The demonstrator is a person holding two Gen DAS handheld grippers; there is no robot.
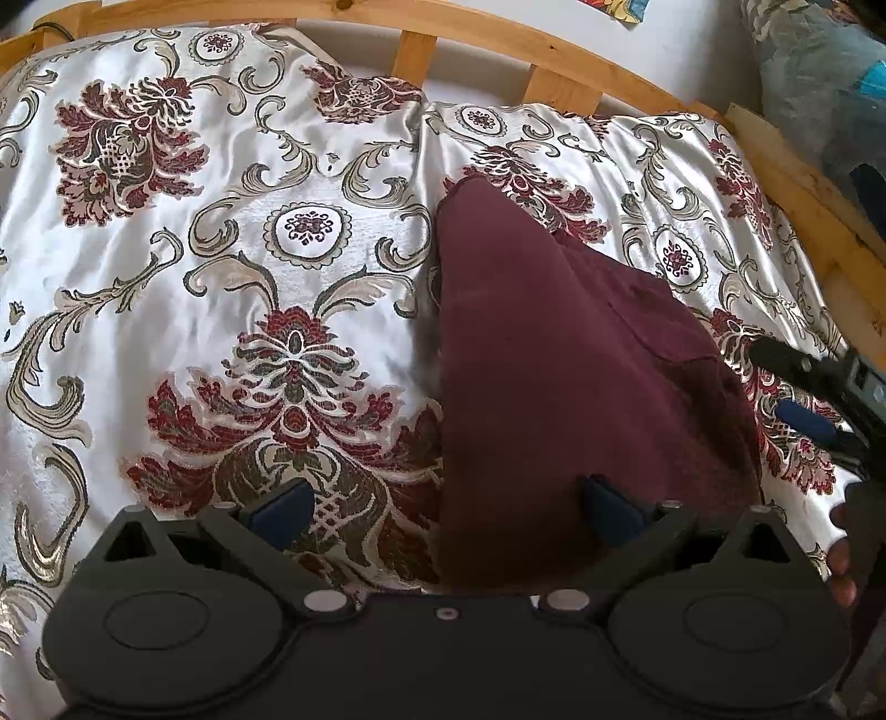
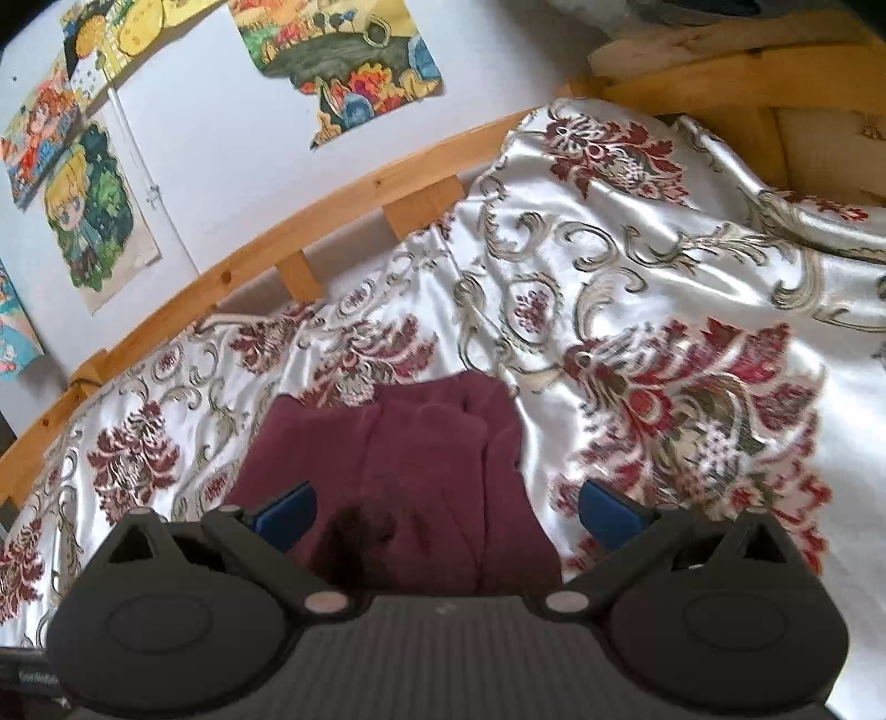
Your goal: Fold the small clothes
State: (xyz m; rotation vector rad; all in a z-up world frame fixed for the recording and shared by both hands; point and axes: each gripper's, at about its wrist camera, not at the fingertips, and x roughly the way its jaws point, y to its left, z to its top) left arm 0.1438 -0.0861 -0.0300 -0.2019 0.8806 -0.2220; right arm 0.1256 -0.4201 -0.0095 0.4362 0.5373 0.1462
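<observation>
A small maroon garment (image 1: 554, 360) lies folded lengthwise on the flowered satin bedspread (image 1: 221, 221). My left gripper (image 1: 443, 512) is open above the garment's near left edge, holding nothing. My right gripper (image 2: 448, 512) is open and empty above the garment's near end (image 2: 404, 459). The right gripper also shows at the right edge of the left wrist view (image 1: 819, 387), just right of the garment.
A wooden bed frame (image 1: 498, 44) runs along the far side, with the white wall behind. Drawings (image 2: 343, 61) hang on the wall. A wooden headboard (image 2: 747, 72) stands at the right. A bundle of cloth (image 1: 819, 83) lies at the far right.
</observation>
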